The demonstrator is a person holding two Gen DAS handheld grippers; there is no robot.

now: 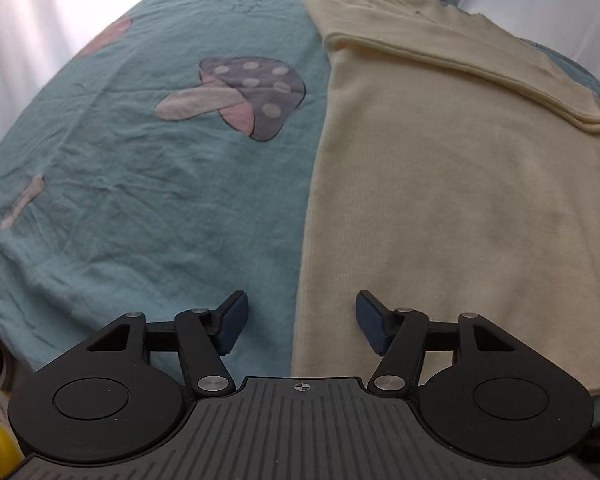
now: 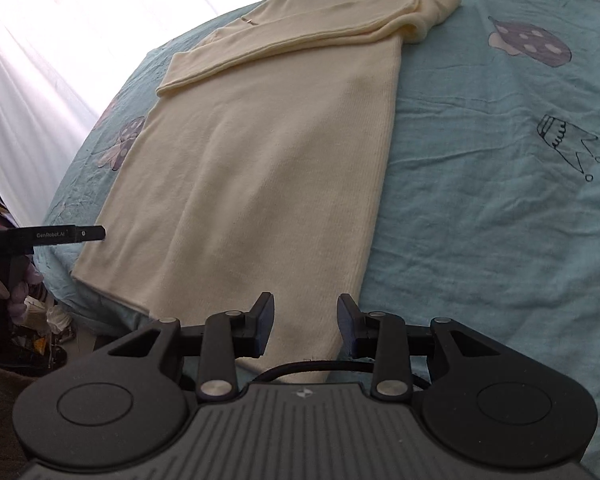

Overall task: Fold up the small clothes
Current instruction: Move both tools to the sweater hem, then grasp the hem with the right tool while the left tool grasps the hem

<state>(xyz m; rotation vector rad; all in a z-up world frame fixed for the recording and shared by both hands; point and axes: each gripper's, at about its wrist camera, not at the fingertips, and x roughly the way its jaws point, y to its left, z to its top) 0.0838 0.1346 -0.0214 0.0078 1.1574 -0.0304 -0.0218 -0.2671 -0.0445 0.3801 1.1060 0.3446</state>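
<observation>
Teal mushroom-print bed sheet (image 1: 140, 184) carries everything. Cream top (image 1: 440, 200) lies flat toward the sheet's near edge, sides tucked to a long strip, sleeves folded across its far end; crosswise folds apparently remain. Left gripper (image 1: 302, 322) half open, empty. Right gripper (image 2: 305, 326) narrower, empty, over hem.

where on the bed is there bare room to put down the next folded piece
Bare teal sheet lies left of the cream garment in the left wrist view, broken only by the printed mushroom. The right wrist view shows another free stretch on the garment's other side, around the crown drawing. The garment fills the middle; beyond the bed's near corner is clutter.
</observation>
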